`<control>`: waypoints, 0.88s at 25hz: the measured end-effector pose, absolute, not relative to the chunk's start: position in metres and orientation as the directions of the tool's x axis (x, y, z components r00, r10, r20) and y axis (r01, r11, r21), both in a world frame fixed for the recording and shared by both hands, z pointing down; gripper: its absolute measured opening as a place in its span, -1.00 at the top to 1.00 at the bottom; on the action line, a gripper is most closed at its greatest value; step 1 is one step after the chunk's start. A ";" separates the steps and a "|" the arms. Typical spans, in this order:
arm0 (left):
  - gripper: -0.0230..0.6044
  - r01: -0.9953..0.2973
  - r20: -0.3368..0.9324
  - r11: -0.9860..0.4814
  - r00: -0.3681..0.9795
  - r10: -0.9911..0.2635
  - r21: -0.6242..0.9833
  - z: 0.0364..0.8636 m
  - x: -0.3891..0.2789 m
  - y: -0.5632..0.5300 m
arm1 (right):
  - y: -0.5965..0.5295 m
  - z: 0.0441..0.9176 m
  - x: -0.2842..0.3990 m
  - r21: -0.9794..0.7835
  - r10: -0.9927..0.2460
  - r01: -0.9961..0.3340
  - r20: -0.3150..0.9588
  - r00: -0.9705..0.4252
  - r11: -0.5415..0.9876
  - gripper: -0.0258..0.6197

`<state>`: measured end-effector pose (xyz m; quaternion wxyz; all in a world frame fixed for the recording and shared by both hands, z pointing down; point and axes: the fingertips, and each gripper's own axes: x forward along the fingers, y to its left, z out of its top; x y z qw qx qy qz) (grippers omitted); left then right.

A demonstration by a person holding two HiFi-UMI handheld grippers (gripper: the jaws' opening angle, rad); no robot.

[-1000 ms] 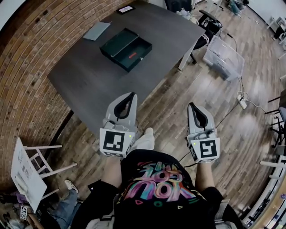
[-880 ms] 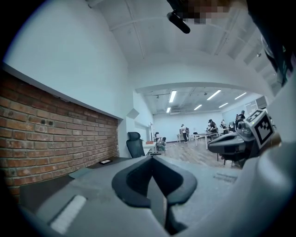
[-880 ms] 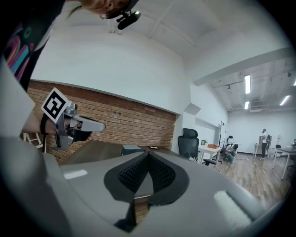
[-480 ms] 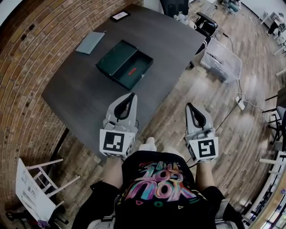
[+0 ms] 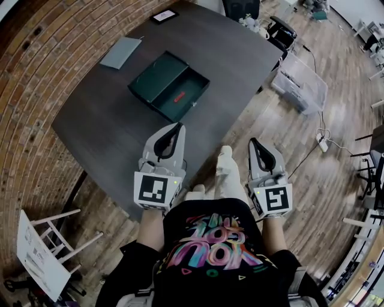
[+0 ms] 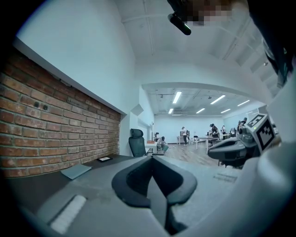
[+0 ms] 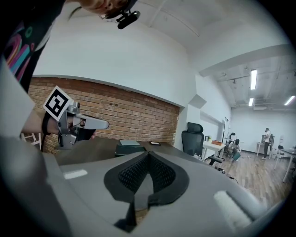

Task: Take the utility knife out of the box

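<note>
An open dark green box [image 5: 161,77] lies on the dark grey table [image 5: 108,126], its tray toward the right. A small red utility knife [image 5: 179,97] lies in that tray. My left gripper [image 5: 178,126] hangs over the table's near edge, short of the box, jaws shut and empty. My right gripper [image 5: 254,141] is over the wooden floor to the right of the table, also shut and empty. The right gripper view shows the box [image 7: 129,149] far ahead and the left gripper [image 7: 88,123] beside it. In the left gripper view the jaws [image 6: 151,159] meet with nothing between them.
A grey pad [image 5: 120,53] and a dark tablet [image 5: 163,15] lie at the table's far side. A black office chair [image 5: 279,29] and a clear plastic bin [image 5: 300,75] stand to the right. A brick wall runs along the left, with a white chair [image 5: 42,249] near it.
The person has stepped toward the table, so the box sits nearer in view. Both grippers came forward together; the left one now reaches over the table's edge. Jaws stayed shut.
</note>
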<state>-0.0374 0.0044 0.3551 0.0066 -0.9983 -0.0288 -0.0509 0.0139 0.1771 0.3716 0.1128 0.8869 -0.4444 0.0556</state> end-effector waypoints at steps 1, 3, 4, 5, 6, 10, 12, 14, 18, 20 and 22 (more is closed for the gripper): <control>0.93 0.047 0.103 -0.999 0.994 0.046 -0.004 0.356 -0.033 0.002 | 0.173 0.374 0.019 0.146 -0.781 -0.807 0.201 0.591 -0.572 0.92; 0.93 0.022 0.100 -1.000 0.995 0.021 -0.008 0.356 -0.024 -0.006 | 0.162 0.376 0.034 0.141 -0.800 -0.825 0.202 0.565 -0.547 0.92; 0.93 0.004 0.099 -1.000 0.995 0.003 -0.012 0.357 -0.019 -0.011 | 0.155 0.376 0.043 0.141 -0.813 -0.838 0.202 0.546 -0.528 0.92; 0.93 -0.018 0.099 -1.000 0.995 -0.020 -0.014 0.357 -0.014 -0.018 | 0.146 0.377 0.053 0.140 -0.826 -0.851 0.203 0.525 -0.506 0.92; 0.93 -0.047 0.102 -0.999 0.994 -0.047 -0.005 0.358 -0.009 -0.025 | 0.137 0.377 0.062 0.139 -0.839 -0.864 0.205 0.504 -0.485 0.92; 0.93 -0.158 0.122 -0.987 0.980 -0.154 0.021 0.362 0.011 -0.055 | 0.097 0.375 0.101 0.132 -0.889 -0.909 0.196 0.415 -0.395 0.92; 0.93 -0.196 0.127 -0.981 0.973 -0.194 -0.003 0.364 0.023 -0.069 | 0.075 0.376 0.122 0.131 -0.910 -0.929 0.197 0.366 -0.345 0.92; 0.93 -0.254 0.136 -0.967 0.958 -0.252 0.000 0.363 0.035 -0.084 | 0.050 0.376 0.142 0.125 -0.931 -0.951 0.200 0.304 -0.284 0.92; 0.93 -0.403 0.154 -0.915 0.906 -0.395 0.027 0.358 0.047 -0.114 | -0.001 0.378 0.169 0.098 -0.965 -0.987 0.217 0.145 -0.126 0.92; 0.93 -0.454 0.155 -0.891 0.882 -0.446 0.015 0.356 0.053 -0.125 | -0.022 0.378 0.180 0.092 -0.973 -0.994 0.217 0.083 -0.064 0.92; 0.93 -0.508 0.152 -0.861 0.850 -0.505 -0.018 0.356 0.057 -0.134 | -0.042 0.377 0.192 0.090 -0.977 -0.996 0.214 0.008 0.011 0.92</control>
